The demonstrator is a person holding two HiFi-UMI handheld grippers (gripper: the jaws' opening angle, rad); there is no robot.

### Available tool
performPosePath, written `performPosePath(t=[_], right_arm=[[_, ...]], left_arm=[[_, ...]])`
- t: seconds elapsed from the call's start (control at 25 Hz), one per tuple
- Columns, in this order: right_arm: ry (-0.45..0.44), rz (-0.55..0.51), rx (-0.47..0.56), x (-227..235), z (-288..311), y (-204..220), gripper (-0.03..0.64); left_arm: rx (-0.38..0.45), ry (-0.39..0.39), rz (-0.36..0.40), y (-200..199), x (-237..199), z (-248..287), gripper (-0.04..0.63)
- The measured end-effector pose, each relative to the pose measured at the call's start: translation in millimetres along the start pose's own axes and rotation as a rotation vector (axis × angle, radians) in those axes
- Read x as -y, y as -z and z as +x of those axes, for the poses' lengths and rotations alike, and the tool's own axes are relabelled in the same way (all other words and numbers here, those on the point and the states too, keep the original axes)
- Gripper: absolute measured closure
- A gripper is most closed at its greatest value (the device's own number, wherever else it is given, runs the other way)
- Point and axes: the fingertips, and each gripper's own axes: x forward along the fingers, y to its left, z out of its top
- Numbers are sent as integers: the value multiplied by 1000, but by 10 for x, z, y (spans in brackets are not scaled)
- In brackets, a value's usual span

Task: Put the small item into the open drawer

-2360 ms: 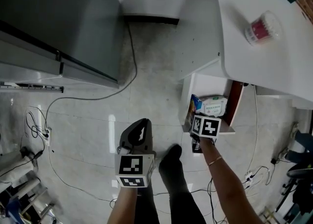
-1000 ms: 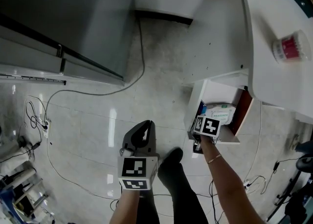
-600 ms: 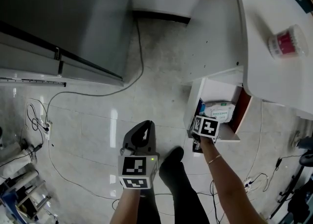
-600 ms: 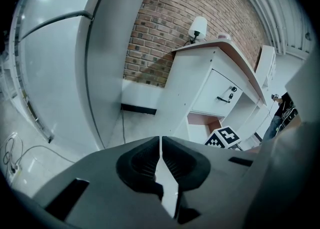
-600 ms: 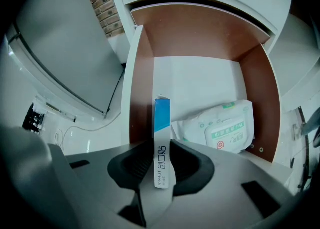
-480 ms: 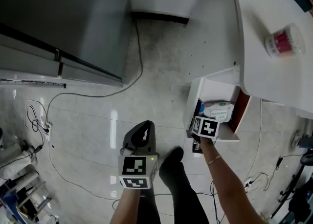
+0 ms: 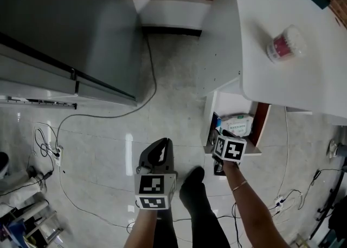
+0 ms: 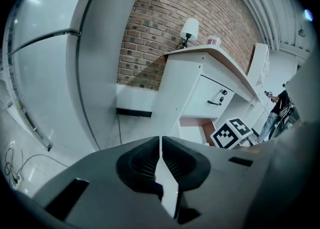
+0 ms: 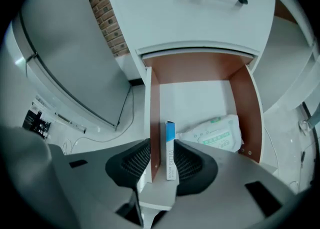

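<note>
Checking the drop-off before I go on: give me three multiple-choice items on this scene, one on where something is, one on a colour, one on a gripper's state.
1. The small blue-and-white box stands:
A on the desk top
B in the open drawer, on edge beside the wipes pack
C on the floor

2. The drawer's inner side walls are:
A green
B black
C reddish-brown

3. The left gripper is:
A shut, with nothing held
B wide open
C shut on the box

Answers:
1 B, the box is seen upright by the drawer's left wall.
2 C, both side walls show that colour.
3 A, its jaws meet with nothing between them.
</note>
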Motion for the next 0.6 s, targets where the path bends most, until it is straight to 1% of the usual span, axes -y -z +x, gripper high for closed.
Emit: performPosePath(t=[0.28,0.6], right_arm=[[-66,13,148,-239,-780,-335,471],[-150,11,325,-417,-1970,-598,499]], left_arm=[[23,23,37,-284,145,-276,566],[40,51,98,-625,402,-672,566]])
